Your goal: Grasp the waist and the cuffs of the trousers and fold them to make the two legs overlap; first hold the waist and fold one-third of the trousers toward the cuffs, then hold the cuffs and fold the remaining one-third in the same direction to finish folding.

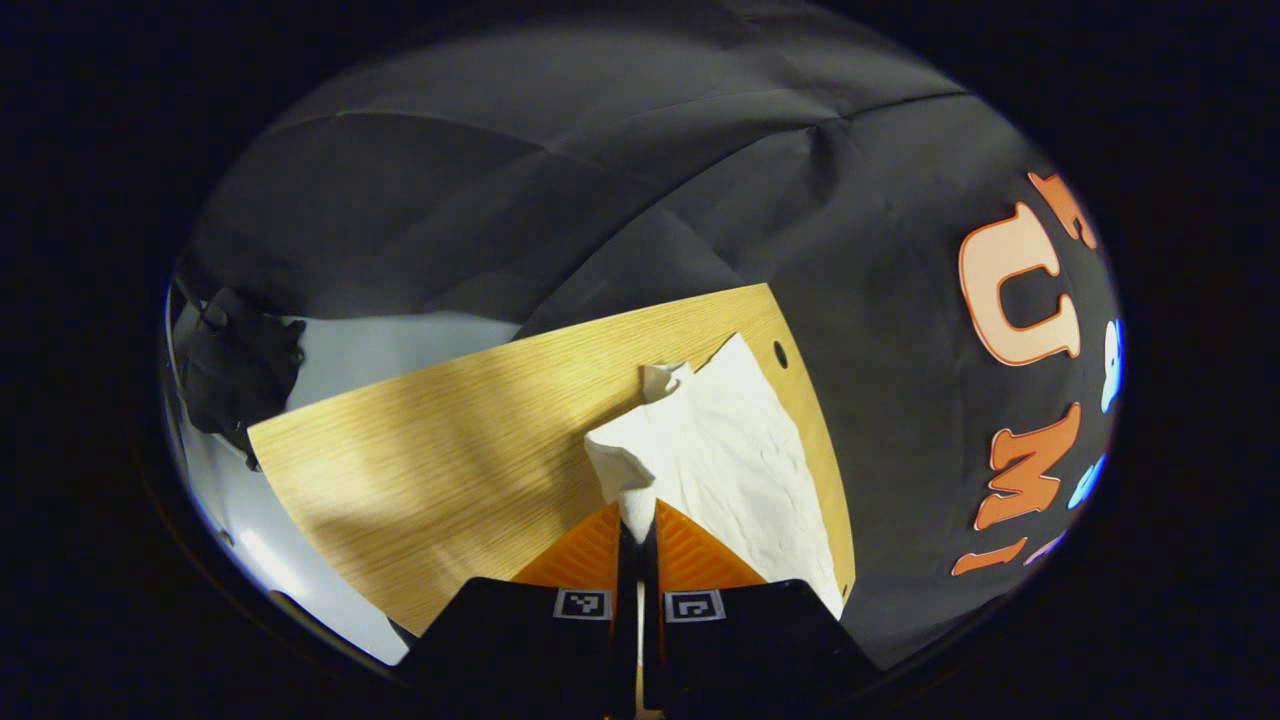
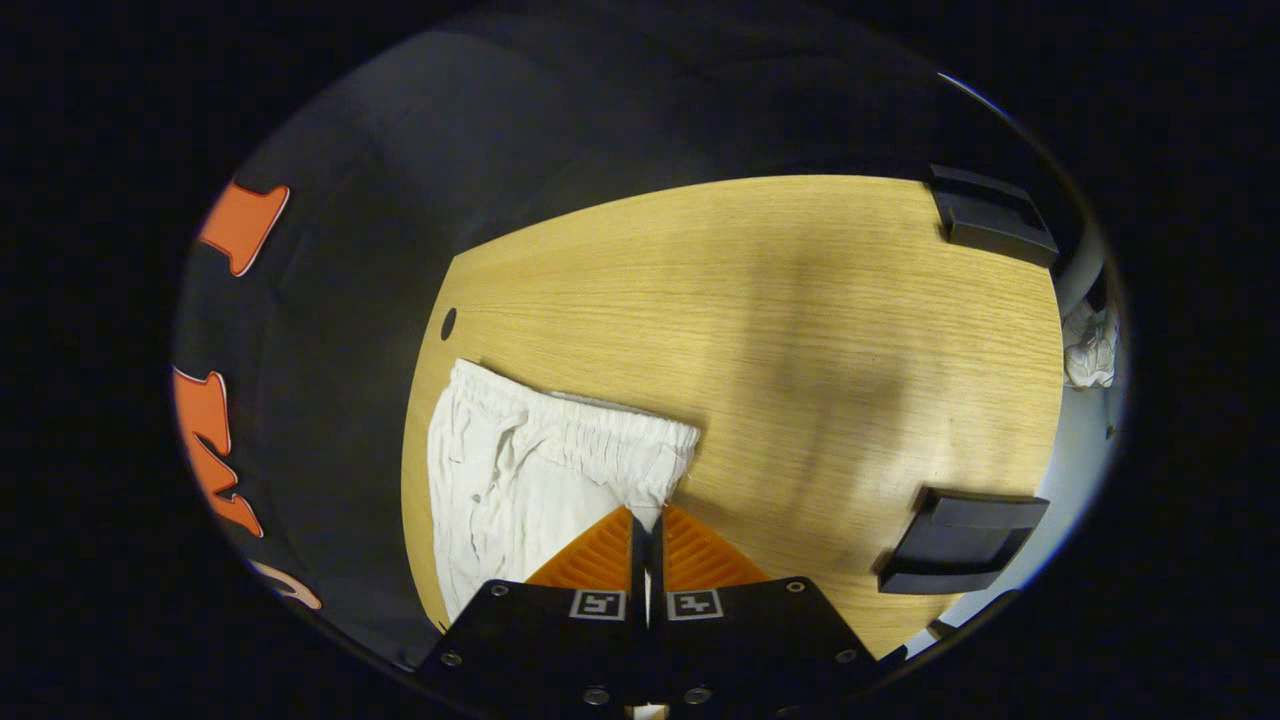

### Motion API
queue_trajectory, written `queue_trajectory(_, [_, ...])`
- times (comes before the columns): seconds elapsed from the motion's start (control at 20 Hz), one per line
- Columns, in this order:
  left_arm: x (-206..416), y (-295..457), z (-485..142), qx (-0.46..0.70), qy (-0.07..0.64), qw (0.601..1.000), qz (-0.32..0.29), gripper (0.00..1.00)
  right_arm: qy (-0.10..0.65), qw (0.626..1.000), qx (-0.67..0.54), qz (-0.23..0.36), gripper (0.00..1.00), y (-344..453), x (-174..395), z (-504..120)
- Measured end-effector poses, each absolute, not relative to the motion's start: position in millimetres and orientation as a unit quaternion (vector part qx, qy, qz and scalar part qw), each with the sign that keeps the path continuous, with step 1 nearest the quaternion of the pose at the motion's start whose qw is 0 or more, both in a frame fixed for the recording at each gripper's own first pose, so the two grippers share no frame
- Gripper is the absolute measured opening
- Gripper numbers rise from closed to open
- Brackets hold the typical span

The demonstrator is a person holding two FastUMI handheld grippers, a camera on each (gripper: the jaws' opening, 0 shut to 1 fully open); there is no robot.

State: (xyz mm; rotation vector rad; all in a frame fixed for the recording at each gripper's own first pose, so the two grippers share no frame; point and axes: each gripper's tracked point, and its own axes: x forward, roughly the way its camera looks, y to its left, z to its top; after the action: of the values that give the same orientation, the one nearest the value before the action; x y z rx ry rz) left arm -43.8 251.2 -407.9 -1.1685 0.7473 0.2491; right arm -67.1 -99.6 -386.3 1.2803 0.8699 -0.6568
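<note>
White trousers (image 1: 725, 450) lie on the wooden table (image 1: 440, 450) near its right edge in the left gripper view. My left gripper (image 1: 637, 515) is shut on a lifted fold of the white cloth at the cuff end, which rises in a peak above the fingertips. In the right gripper view the same trousers (image 2: 510, 470) show their gathered elastic waistband (image 2: 600, 420) toward the table's left side. My right gripper (image 2: 647, 520) is shut on the waistband's corner, with cloth pinched between its fingers.
Two black clamp-like blocks (image 2: 990, 220) (image 2: 955, 540) sit on the table's edges in the right gripper view. A dark bundle (image 1: 240, 365) lies beyond the table's far left in the left gripper view. Some white cloth (image 2: 1090, 345) lies off the table. A small hole (image 2: 448, 322) marks the tabletop.
</note>
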Motion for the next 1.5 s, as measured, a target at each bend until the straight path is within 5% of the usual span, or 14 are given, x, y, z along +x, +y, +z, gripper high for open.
queue_trajectory(0.55, [39.8,269.7,-337.6,-0.534,0.310,0.786,0.010,0.06,0.340,0.685,0.570,-0.301,0.01,-92.9,-10.5,-292.7])
queue_trajectory(1.5, [165.4,273.6,-363.5,-0.473,0.340,0.806,0.101,0.04,0.387,0.622,0.632,-0.253,0.01,-84.7,110.2,-315.8])
